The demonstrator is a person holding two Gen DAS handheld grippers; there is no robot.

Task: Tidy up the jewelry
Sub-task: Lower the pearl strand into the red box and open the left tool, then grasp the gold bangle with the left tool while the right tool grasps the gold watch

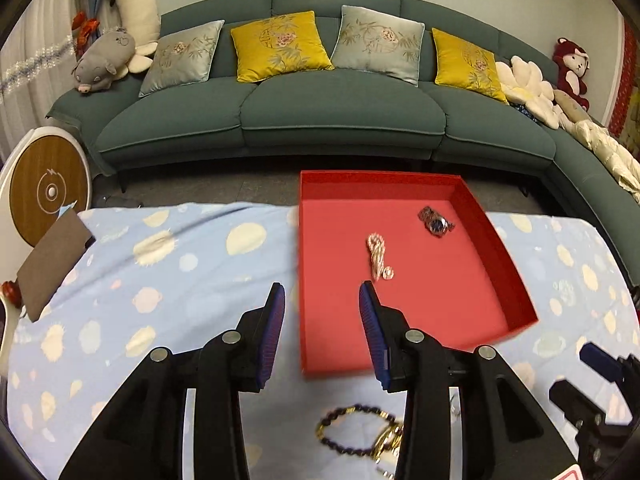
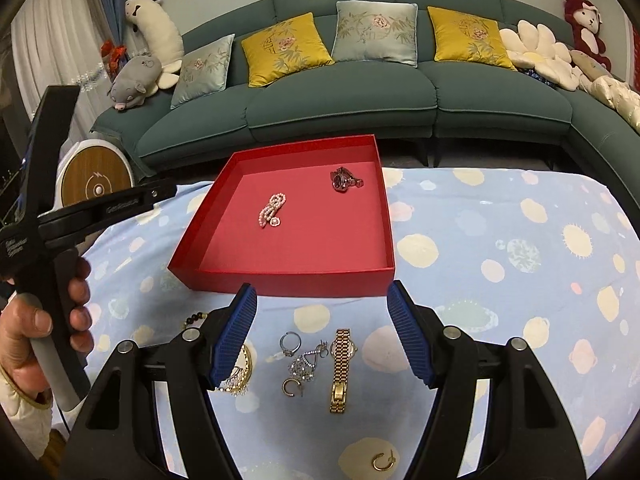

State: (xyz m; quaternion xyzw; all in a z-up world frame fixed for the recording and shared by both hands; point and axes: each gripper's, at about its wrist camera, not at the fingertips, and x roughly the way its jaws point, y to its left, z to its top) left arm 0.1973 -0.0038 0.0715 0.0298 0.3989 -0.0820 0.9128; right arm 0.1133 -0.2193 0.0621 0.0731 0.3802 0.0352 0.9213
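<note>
A desk under a pale blue cloth with cream dots [image 2: 500, 240] carries a shallow square red cardboard tray [image 2: 280, 278] just beyond both sets of jaws. Inside it lie a looped pink pearl bracelet [image 1: 378, 258] and a dark-faced steel wristwatch [image 1: 436, 222], well apart. The left gripper [image 1: 322, 300] tilts down over the tray's near edge, jaws part open and empty. The right gripper [image 2: 322, 300] stands wide with nothing in it, above a gold link watch [image 2: 342, 368], a silver ring [image 2: 290, 342] and a sparkling earring cluster [image 2: 306, 364]. A hand [image 2: 32, 332] grips the left handle.
</note>
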